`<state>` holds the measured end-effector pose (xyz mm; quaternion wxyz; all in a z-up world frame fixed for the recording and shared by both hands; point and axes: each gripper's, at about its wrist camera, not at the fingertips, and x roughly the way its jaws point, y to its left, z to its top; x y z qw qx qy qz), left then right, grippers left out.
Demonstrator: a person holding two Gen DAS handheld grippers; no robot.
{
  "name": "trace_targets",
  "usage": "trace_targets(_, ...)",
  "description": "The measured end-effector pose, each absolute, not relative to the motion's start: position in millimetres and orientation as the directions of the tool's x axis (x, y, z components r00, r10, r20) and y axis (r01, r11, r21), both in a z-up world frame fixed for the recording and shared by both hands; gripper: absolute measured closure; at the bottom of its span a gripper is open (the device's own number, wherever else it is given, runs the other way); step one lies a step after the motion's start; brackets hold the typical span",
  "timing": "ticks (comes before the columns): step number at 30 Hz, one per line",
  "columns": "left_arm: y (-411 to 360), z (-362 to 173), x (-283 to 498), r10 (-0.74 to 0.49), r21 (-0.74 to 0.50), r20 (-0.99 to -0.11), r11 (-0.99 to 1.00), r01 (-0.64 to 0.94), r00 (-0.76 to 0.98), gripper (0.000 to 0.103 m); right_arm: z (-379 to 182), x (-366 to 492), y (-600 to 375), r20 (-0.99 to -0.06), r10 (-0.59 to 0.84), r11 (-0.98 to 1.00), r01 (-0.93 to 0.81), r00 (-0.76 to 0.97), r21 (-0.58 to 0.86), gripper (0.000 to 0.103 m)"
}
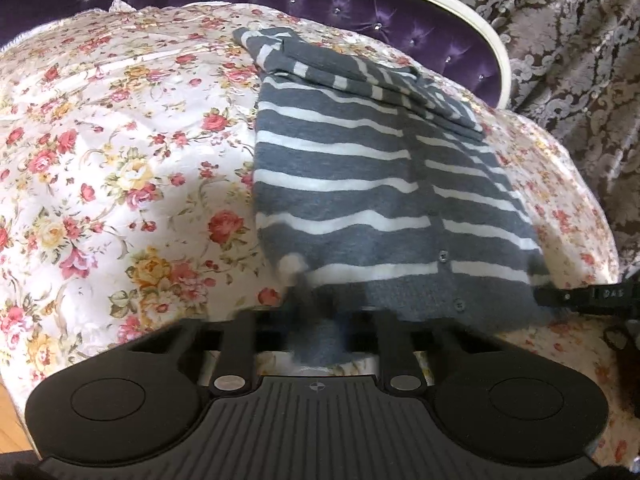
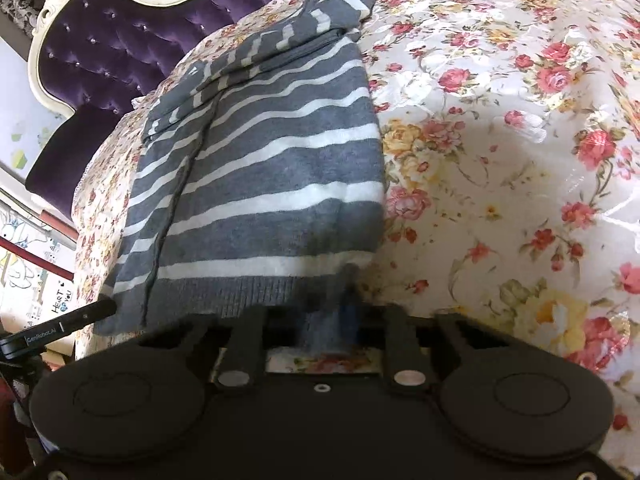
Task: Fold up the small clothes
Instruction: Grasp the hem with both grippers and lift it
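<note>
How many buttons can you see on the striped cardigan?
2, both near the hem of the cardigan in the left wrist view: one button higher, another just below. More may be hidden by folds.

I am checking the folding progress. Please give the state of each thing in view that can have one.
Striped cardigan: lying flat on the bed, buttoned at the hem, sleeves folded across its far end, near hem pinched at both corners.
Left tongs: shut on the cardigan's near hem corner.
Right tongs: shut on the other near hem corner.
Floral bedspread: spread over the bed, slightly wrinkled.
</note>
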<state>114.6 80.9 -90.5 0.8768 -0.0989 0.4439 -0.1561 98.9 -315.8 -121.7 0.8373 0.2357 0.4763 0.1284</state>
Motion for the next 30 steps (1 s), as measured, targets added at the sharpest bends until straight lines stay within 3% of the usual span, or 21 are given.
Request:
trace_targets(1,83,-91,114,-0.366,-0.328,-0.743,0.929,0.171,0.561,0.098,-120,98,-315,-0.733,0.441,0.856,0.003,0.518,0.516,0.086)
trace_targets(5,91,-88,111,-0.376,-0.369,-0.722,0.919,0.137,0.581,0.099,-112,90,-324,-0.676,0.474,0.82,-0.004,0.565,0.572,0.087)
trace_targets(14,99,-38,119,-0.426,-0.436,-0.584,0.883,0.175,0.691,0.099,-71,93,-348,-0.464,0.538,0.714,-0.088,0.704,0.694,0.088)
trace_targets(24,102,10,187,-0.423,-0.442,-0.437,0.87,0.22,0.794,0.099,-35,168,-356,-0.322,0.519,0.696,-0.173,0.792,0.697,0.089)
trace_targets(30,101,21,240,-0.398,-0.45,-0.392,0.869,0.204,0.83,0.099,-31,226,-363,-0.267,0.483,0.678,-0.163,0.834,0.717,0.089)
